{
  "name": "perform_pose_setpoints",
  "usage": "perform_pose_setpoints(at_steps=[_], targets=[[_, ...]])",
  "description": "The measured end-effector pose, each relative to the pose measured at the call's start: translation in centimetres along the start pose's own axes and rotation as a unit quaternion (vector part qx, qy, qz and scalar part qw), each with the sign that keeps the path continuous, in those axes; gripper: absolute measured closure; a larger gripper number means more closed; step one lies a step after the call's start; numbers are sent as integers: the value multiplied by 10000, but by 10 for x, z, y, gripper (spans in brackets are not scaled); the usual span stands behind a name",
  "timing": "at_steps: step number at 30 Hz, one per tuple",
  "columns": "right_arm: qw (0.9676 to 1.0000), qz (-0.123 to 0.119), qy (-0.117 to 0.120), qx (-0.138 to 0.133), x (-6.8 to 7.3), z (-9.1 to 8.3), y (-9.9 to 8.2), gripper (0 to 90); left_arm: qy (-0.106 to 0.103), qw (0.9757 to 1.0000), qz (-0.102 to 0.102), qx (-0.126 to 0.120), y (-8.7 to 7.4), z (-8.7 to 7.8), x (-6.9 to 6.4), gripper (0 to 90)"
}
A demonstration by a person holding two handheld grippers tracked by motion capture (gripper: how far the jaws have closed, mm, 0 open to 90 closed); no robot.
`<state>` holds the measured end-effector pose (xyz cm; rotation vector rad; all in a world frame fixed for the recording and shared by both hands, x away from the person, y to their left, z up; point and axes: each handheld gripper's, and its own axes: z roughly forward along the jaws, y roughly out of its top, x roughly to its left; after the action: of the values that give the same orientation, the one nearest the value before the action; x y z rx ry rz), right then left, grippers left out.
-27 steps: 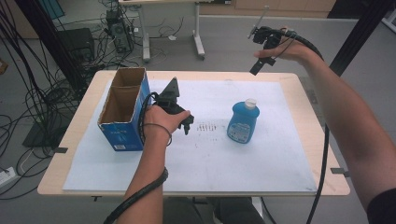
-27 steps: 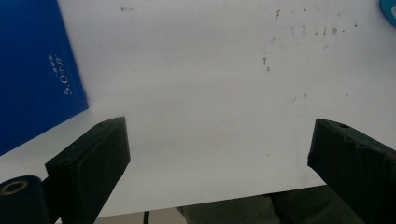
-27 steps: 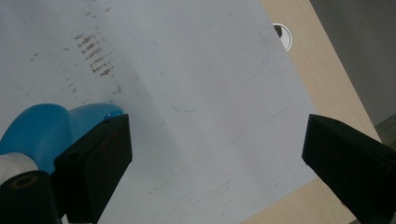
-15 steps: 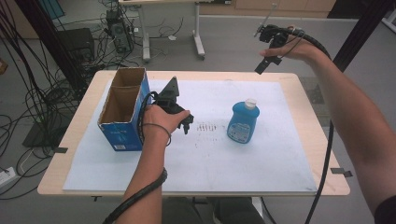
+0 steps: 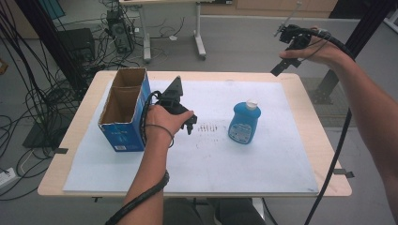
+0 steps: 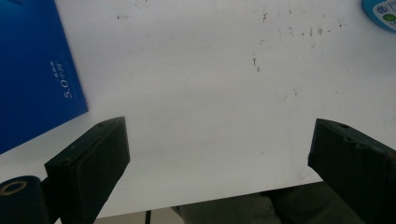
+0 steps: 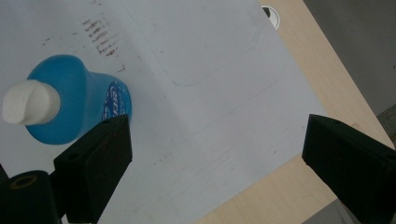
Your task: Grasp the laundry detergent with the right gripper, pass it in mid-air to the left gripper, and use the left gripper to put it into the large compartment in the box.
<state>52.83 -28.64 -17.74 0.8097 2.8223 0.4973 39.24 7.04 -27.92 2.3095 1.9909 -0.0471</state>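
Gaping empty, both tongs — left (image 6: pixel 217 172), right (image 7: pixel 217 172) — frame a half-hidden bottle (image 7: pixel 70 100).

The left forearm comes in from the near edge of the table (image 5: pixel 300 93) and reaches forward over its left half. The left hand (image 5: pixel 162 121) holds the left gripper (image 5: pixel 190 125) low over the surface, jaws spread wide with nothing between them. The right arm stretches up beyond the far right corner, the right hand (image 5: pixel 312 52) holding the right gripper (image 5: pixel 280 69) high, jaws wide apart and empty, angled down.
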Motion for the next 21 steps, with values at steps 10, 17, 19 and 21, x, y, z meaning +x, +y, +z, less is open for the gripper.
perform_pose_setpoints(at_steps=[10, 17, 19, 21], targets=[[9996, -138, 87, -220, 15, -10, -35, 77, 32, 9999, 97, -62, -3, -2, -5, 58], [9990, -247, 195, -305, 27, -4, -56, 75, 26, 9998, 141, -98, -7, -3, -4, 58], [9988, -277, 224, -321, 31, -2, -62, 74, 47, 9998, 141, -115, -7, -3, -3, 57], [9983, -298, 278, -410, 35, -1, -69, 72, 52, 9998, 152, -127, -8, -4, -3, 58]])
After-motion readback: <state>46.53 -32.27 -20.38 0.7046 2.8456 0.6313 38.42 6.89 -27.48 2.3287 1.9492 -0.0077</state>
